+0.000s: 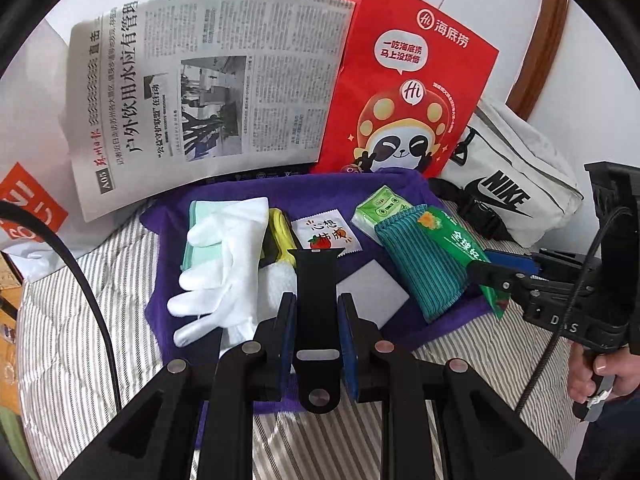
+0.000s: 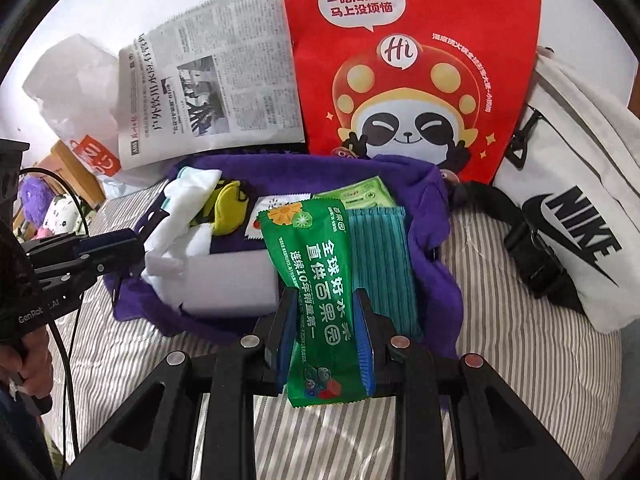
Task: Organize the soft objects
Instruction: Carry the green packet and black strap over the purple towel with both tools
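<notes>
Behind purple towel [image 1: 224, 200]: Nike bag [image 1: 516, 196], Haidilao bag [image 1: 404, 80].

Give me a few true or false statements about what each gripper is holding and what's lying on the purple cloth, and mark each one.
1. The left gripper is shut on a black watch strap. True.
2. The right gripper is empty. False: it is shut on a green snack packet.
3. A white glove lies on the purple cloth. True.
4. The red paper bag lies flat on the cloth. False: it stands upright behind it, beside the newspaper.
5. The white Nike bag sits on the purple cloth. False: it rests on the striped bedding beside it.
</notes>
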Motion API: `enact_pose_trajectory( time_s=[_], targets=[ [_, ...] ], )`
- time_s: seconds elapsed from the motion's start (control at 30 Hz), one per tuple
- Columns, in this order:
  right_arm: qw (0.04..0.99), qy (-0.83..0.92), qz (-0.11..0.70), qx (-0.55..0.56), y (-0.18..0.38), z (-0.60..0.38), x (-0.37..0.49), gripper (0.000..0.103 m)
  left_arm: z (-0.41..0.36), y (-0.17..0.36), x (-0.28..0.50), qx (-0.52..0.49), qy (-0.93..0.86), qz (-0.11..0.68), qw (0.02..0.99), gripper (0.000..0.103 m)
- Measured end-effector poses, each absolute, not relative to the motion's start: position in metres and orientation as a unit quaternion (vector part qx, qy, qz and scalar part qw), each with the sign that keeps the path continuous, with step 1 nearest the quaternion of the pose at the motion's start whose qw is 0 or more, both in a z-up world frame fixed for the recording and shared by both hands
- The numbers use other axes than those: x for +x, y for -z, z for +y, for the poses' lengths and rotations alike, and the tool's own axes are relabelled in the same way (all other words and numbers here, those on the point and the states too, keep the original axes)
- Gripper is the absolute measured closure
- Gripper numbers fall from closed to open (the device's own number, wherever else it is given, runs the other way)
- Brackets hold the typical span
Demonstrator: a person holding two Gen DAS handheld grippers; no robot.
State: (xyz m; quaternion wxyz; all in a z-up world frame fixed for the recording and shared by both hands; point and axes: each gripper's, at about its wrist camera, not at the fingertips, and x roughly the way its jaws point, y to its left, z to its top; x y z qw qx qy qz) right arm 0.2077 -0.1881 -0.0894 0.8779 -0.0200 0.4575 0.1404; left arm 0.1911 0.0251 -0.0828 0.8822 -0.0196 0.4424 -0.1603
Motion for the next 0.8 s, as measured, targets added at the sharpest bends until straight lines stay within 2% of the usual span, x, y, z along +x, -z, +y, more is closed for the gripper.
enact_pose_trajectory(
  time_s=[0.8],
  targets=[
    [0.862, -0.151, 0.482, -0.053, 0.130, -0.161, 0.239, 0.075, 0.020, 0.107, 0.236, -0.033, 0.178, 0.458, 0.870, 0.083]
  ],
)
